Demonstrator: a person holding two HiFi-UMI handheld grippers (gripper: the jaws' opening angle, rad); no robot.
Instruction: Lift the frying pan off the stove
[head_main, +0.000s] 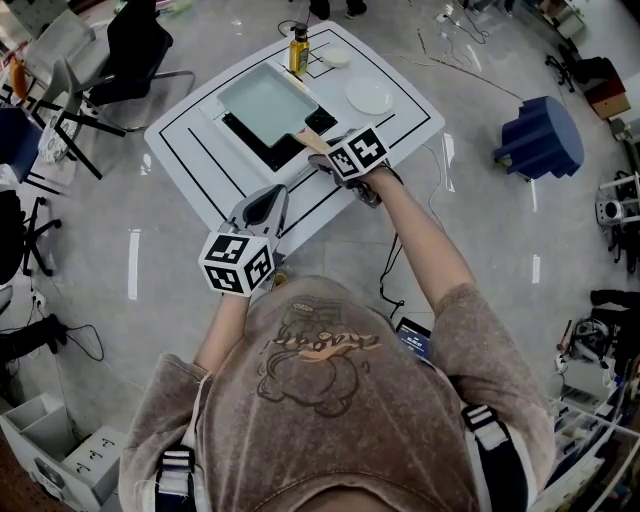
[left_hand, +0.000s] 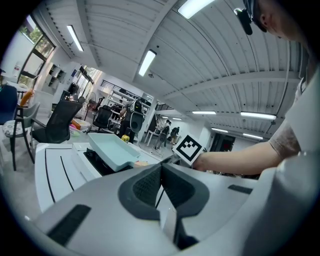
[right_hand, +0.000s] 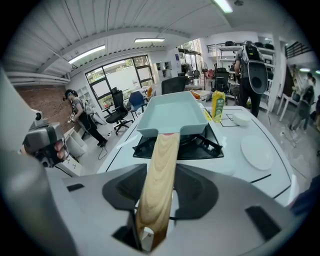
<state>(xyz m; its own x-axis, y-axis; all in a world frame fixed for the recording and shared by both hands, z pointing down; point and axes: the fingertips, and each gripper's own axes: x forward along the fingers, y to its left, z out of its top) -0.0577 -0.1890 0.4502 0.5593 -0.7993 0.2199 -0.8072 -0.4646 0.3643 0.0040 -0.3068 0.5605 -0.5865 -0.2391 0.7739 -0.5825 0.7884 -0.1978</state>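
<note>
frying pan (right_hand: 172, 116): square, pale teal, wooden handle (right_hand: 163, 150), on black stove (right_hand: 202, 146)
right gripper (right_hand: 160, 186): clamped on the handle
left gripper (left_hand: 161, 174): jaws together, empty

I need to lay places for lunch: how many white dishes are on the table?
2. A plate lies right of the frying pan; a small bowl sits farther back, beside the yellow bottle. No other shows, though the pan could hide one.

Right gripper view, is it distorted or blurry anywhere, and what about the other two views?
Right gripper view: fisheye bends the ceiling lights; the wooden handle looks sharp up close. Left gripper view: same curvature, dark corners. Head view: glare streaks on the floor.
</note>
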